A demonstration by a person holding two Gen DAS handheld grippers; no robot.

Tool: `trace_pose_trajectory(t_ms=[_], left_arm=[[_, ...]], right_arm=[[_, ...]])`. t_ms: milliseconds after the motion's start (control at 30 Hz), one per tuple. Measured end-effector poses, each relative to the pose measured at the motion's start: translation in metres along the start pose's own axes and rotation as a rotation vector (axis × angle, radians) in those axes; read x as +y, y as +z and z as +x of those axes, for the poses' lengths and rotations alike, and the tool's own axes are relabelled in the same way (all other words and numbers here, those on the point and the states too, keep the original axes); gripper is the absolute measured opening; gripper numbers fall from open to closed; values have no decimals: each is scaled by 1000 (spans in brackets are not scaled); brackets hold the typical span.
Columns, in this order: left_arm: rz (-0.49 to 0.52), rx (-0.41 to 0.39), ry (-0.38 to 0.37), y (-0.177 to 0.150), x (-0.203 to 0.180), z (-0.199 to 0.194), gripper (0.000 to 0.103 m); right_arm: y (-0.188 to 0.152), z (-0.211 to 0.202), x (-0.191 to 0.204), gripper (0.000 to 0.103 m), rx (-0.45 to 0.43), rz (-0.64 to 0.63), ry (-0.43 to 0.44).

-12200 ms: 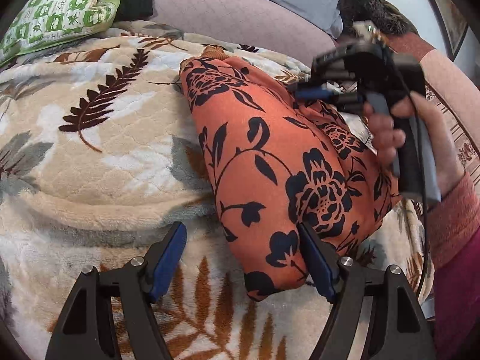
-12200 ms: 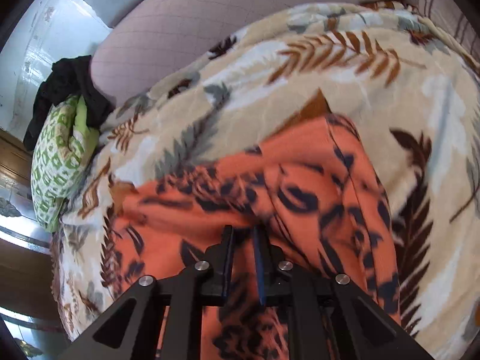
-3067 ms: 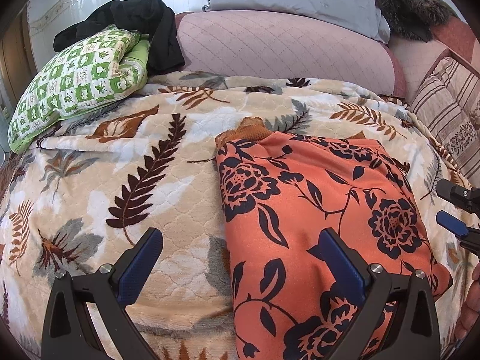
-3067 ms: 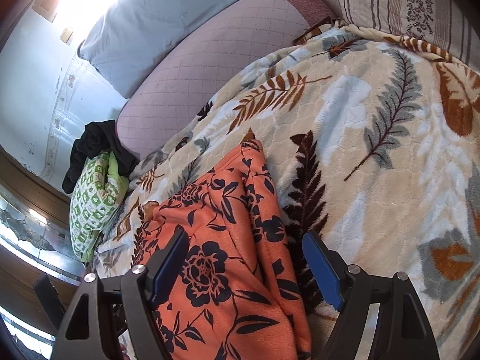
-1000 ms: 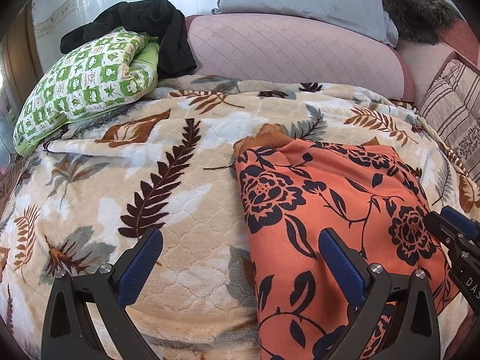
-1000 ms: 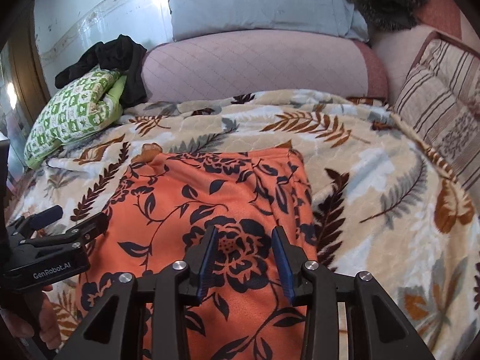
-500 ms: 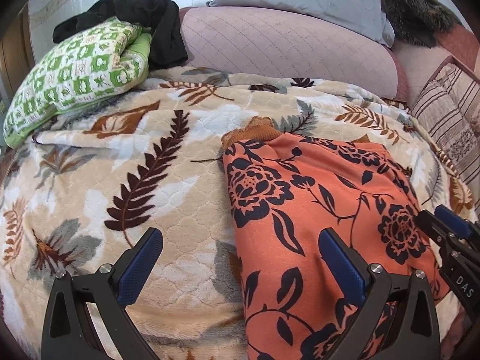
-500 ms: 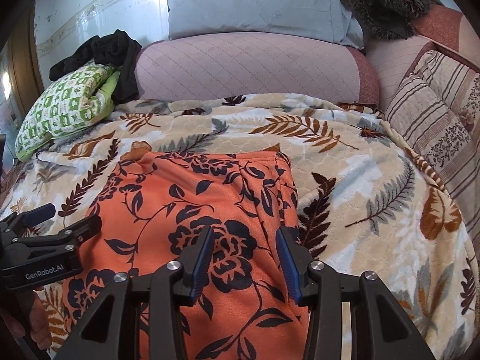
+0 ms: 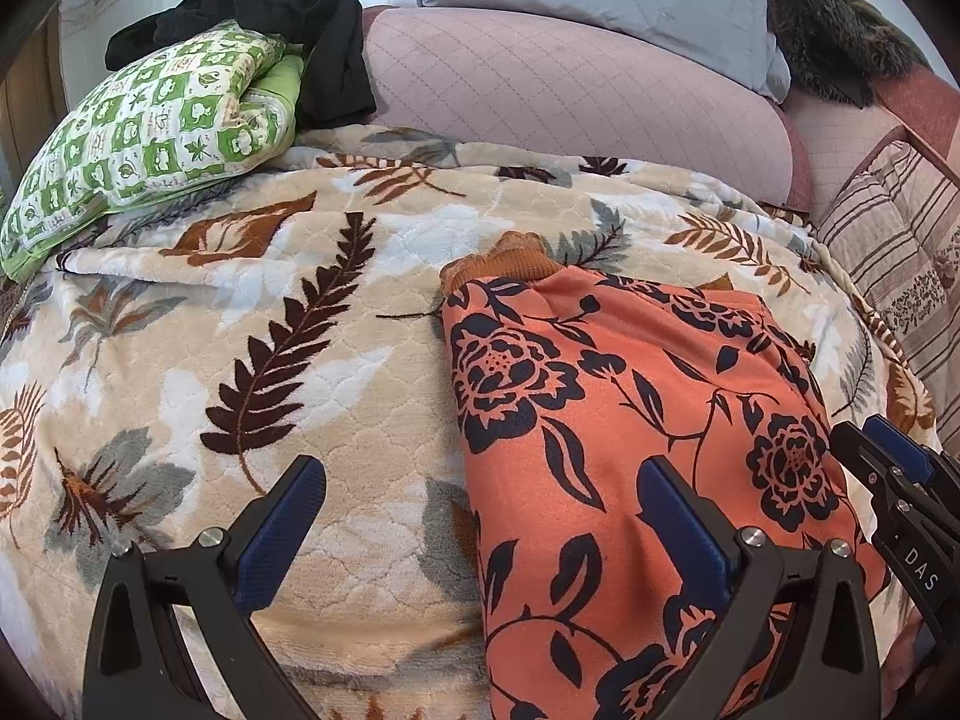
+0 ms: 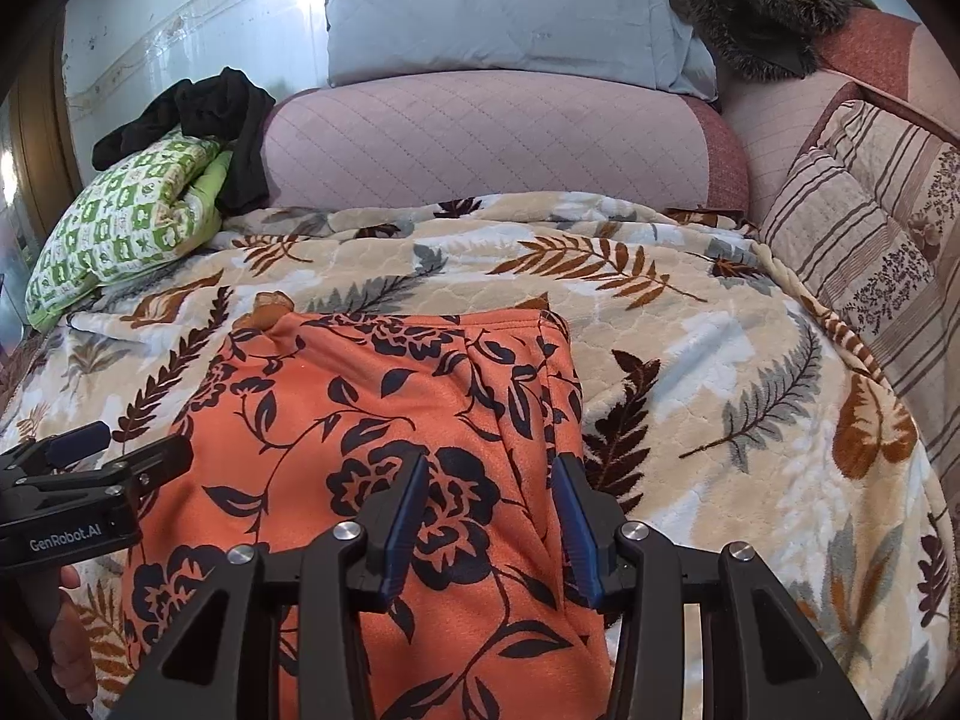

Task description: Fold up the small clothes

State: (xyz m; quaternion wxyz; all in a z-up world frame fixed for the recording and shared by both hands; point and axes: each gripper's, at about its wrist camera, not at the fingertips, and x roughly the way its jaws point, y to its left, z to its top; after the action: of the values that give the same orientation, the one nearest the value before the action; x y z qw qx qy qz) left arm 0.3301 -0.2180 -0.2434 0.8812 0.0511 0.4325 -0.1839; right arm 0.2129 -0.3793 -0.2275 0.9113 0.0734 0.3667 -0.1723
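An orange garment with a dark floral print (image 9: 618, 420) lies folded flat on the leaf-patterned blanket (image 9: 252, 372); a brown ribbed cuff (image 9: 501, 258) sticks out at its far left corner. My left gripper (image 9: 480, 516) is wide open and empty, hovering over the garment's left edge. My right gripper (image 10: 489, 498) is open and empty, above the garment's (image 10: 384, 420) right part. The right gripper also shows at the right edge of the left wrist view (image 9: 888, 468), and the left gripper at the left edge of the right wrist view (image 10: 96, 462).
A green patterned cushion (image 9: 144, 138) with a black garment (image 9: 288, 18) on it lies at the far left. A pink quilted backrest (image 10: 480, 138), a grey pillow (image 10: 498, 6) and a dark furry item (image 10: 756, 6) stand behind. Striped cushions (image 10: 870, 228) line the right side.
The right gripper has opened wider over the garment. Both grippers have shifted slightly; the garment lies still.
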Motion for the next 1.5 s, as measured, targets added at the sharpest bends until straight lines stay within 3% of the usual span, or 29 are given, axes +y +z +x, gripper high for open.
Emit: trace_pose_trajectory(t_ms=[1500], left_arm=[[-4, 7, 5, 1, 4, -1, 103]], right_arm=[[2, 3, 3, 47, 1, -11, 3]])
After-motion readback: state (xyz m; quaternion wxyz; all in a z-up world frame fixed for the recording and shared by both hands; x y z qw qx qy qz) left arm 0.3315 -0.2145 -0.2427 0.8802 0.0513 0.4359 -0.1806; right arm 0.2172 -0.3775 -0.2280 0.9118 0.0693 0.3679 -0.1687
